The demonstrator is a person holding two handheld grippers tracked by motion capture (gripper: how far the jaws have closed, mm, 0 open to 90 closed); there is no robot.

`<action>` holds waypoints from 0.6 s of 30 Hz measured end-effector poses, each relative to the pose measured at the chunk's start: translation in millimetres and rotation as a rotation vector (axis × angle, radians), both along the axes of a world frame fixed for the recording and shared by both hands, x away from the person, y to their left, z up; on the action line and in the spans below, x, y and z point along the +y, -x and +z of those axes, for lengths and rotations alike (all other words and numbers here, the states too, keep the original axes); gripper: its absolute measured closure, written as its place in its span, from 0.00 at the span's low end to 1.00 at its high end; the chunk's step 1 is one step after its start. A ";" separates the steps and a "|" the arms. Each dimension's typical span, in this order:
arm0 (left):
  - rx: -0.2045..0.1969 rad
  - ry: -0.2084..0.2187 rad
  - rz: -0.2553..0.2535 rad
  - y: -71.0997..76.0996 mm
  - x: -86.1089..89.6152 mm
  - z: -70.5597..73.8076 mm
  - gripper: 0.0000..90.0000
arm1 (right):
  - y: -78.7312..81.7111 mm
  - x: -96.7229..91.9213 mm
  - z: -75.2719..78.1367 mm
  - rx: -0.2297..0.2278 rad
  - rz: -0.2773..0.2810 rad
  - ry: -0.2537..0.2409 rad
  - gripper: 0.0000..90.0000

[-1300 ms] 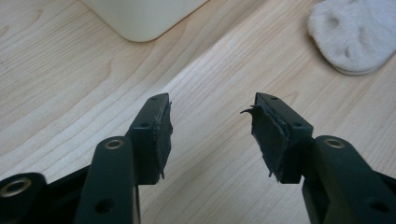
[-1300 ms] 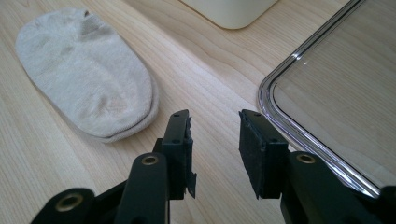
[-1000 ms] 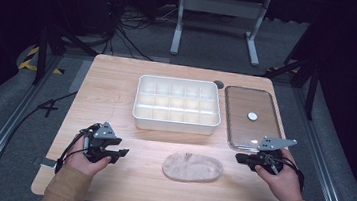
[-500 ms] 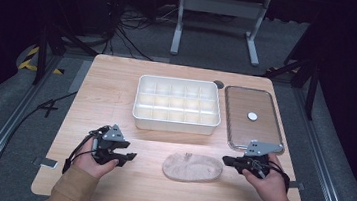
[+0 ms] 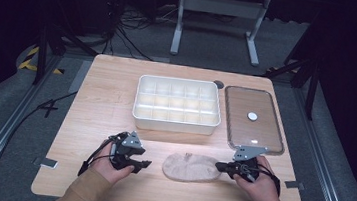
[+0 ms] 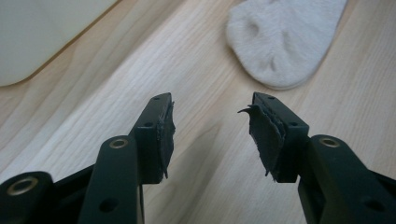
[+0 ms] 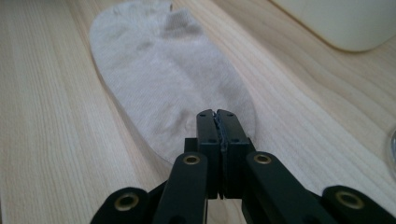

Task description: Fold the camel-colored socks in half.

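Observation:
A beige sock (image 5: 191,167) lies flat on the wooden table (image 5: 96,102), near the front edge. To its left, my left gripper (image 5: 140,166) is a short way off and points at it. In the left gripper view this gripper (image 6: 210,126) is open, its jaws have just spread a little more, and only bare wood lies between them; the sock (image 6: 285,42) is ahead. My right gripper (image 5: 218,166) is at the sock's right end. In the right gripper view its jaws (image 7: 217,114) are pressed together over the near edge of the sock (image 7: 168,79), with no fabric visible between them.
A white compartment box (image 5: 174,126) stands behind the sock, mid-table, and also appears as a pale wall (image 6: 37,37) (image 7: 345,23) in both gripper views. A clear lid (image 5: 246,102) with a white disc (image 5: 252,116) lies to its right. A dark round grommet (image 5: 219,84) sits behind the box.
Both hands have moved inward toward the sock and sunk a little. The right gripper went left from beside the lid to the sock's right end. The sock has not moved.

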State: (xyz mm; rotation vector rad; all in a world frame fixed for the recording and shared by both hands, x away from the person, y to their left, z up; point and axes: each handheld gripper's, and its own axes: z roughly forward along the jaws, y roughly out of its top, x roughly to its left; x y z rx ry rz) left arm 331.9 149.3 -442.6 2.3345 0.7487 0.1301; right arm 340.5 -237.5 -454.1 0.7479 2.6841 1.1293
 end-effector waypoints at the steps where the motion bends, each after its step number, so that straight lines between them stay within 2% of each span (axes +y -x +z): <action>1: 0.000 -0.001 -0.012 -0.1 -3.5 -0.4 0.55 | 0.8 -0.4 -2.8 0.013 -0.002 0.014 1.00; 6: 0.007 0.009 -0.027 -1.8 -9.3 -0.7 0.54 | 3.7 -1.1 -8.6 0.038 -0.010 0.039 1.00; 10: 0.021 0.040 -0.040 -4.9 -17.5 -1.9 0.54 | 5.8 -0.9 -12.0 0.048 -0.014 0.043 1.00; 15: 0.034 0.034 -0.073 -6.1 -29.8 -7.3 0.54 | 7.3 -1.7 -12.8 0.046 -0.025 0.037 1.00; 16: 0.046 0.023 -0.091 -7.7 -36.9 -11.9 0.55 | 7.3 -2.0 -13.1 0.046 -0.026 0.034 1.00; 18: 0.049 0.022 -0.094 -8.5 -39.4 -14.1 0.55 | 7.4 -2.2 -13.4 0.045 -0.027 0.030 1.00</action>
